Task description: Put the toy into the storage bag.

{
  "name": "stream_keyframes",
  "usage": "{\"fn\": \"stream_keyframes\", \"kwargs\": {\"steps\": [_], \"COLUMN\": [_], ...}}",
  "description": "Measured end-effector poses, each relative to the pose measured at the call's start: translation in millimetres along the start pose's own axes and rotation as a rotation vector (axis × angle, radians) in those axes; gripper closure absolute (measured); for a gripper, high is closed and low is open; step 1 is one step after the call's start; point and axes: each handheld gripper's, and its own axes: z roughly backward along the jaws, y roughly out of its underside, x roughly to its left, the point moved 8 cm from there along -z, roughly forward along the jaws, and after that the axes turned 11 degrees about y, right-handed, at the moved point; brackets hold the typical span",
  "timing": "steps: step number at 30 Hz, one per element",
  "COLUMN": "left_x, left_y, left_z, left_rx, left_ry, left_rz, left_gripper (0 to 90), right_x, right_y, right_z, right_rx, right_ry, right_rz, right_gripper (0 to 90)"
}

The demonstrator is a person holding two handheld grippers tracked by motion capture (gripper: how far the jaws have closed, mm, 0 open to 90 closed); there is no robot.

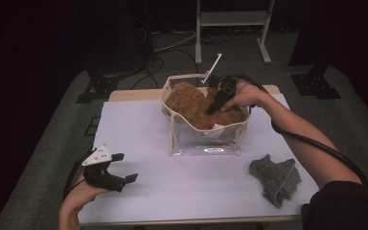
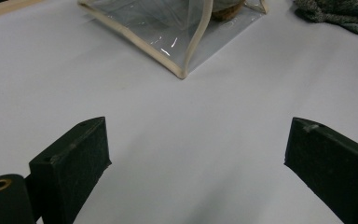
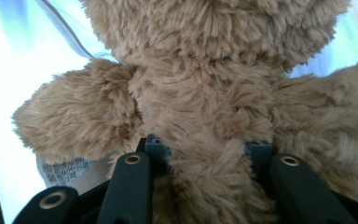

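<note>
With my right gripper (image 1: 214, 106) plunged into the clear zip pouch (image 1: 206, 139), the brown plush bear (image 3: 205, 93) sits mostly inside, still bunched above the rim. In the right gripper view my jaws press into the fur on both sides of a fold of its body, clamped at a middling width. Judgement: stuffing about half done; the bear needs seating lower, then release. The grey knit cloth (image 1: 275, 178) lies on the white table (image 1: 139, 124) at four o'clock from the pouch, untouched. Right forearm reaches across from five o'clock, wrist bent, jaws pointing down into the pouch. Left gripper (image 1: 124, 167) rests at seven o'clock, jaws wide, holding nothing, aimed at the pouch corner (image 2: 182, 74).
</note>
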Motion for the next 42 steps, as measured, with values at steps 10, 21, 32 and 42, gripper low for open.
{"fn": "stream_keyframes", "kwargs": {"steps": [10,21,32,42], "left_x": [-0.3,0.1,0.6,0.5], "left_y": [-1.8,-2.1,-2.1,-1.2], "left_z": [-0.4,1.4,1.4,0.8], "left_rx": [-0.006,-0.011,-0.012,-0.006], "left_ry": [0.002,-0.002,-0.002,-0.002], "left_rz": [-0.002,0.001,-0.002,0.002], "left_gripper": [5.6,5.6,5.6,5.6], "right_x": [-3.5,-4.4,-7.5,-1.3], "right_y": [-8.0,-19.8,-19.9,-5.5], "right_z": [1.2,10.9,1.4,-21.6], "right_rx": [-0.032,-0.064,-0.035,0.052], "right_ry": [0.025,0.074,0.087,0.077], "right_rz": [-0.036,-0.015,-0.027,-0.015], "right_gripper": [43.9,34.0,62.2,69.2]}}
